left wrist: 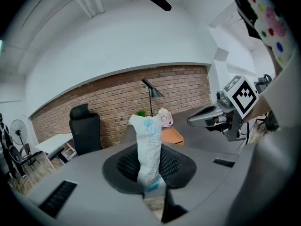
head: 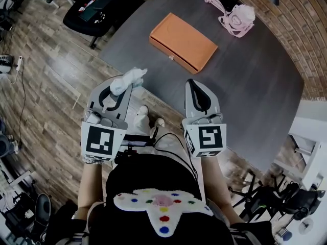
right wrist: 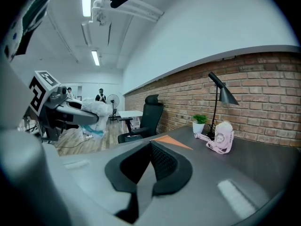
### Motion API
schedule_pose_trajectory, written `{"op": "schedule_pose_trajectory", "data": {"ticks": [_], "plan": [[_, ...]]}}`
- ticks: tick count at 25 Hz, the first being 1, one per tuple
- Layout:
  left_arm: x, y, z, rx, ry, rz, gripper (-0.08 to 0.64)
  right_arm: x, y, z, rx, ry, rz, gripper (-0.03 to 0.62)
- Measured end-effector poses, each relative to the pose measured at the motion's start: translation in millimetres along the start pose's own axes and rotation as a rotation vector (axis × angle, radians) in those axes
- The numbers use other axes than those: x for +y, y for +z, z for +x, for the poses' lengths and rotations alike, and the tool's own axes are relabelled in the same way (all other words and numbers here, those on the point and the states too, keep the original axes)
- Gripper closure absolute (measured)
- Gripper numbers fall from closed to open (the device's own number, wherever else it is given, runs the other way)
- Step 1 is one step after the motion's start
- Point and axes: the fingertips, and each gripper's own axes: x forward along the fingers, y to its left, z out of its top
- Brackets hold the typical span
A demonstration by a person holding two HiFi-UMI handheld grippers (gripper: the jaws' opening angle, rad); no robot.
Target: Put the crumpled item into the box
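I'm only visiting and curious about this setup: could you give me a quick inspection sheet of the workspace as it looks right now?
Surface: dark grey table.
Job's things: crumpled white wrapper, held up near the table's edge; orange box on the table, lid shut.
Clutter: pink strapped item, potted plant, desk lamp.
Grippers: left gripper shut on the wrapper; right gripper jaws together, empty.
Cables: black cable at the person's lap; cord on the floor.
Surroundings: wood floor, black office chair, brick wall.

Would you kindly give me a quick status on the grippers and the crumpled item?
Left gripper shut on crumpled white packet. Right gripper shut, empty. Orange box on table, lid closed.
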Motion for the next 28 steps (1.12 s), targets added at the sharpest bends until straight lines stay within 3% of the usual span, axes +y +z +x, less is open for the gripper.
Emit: {"op": "schedule_pose_trajectory", "data": {"ticks": [13, 18, 28], "plan": [[17.6, -19.7, 37.4, 0.029, -0.066, -0.006, 0.503, -0.2, -32.8, 41.8, 0.077, -0.030, 0.018, 0.583], [27.8, -24.3, 49.3, 0.030, -0.082, 0.005, 0.503, 2.6, -43.5, 60.9, 0.095, -0.031, 0.045, 0.514], [44.6, -39.6, 62.4, 0.048, -0.105, 0.006, 0.503, -2.0, -74.6, 90.7, 0.156, -0.092, 0.073, 0.514]]}}
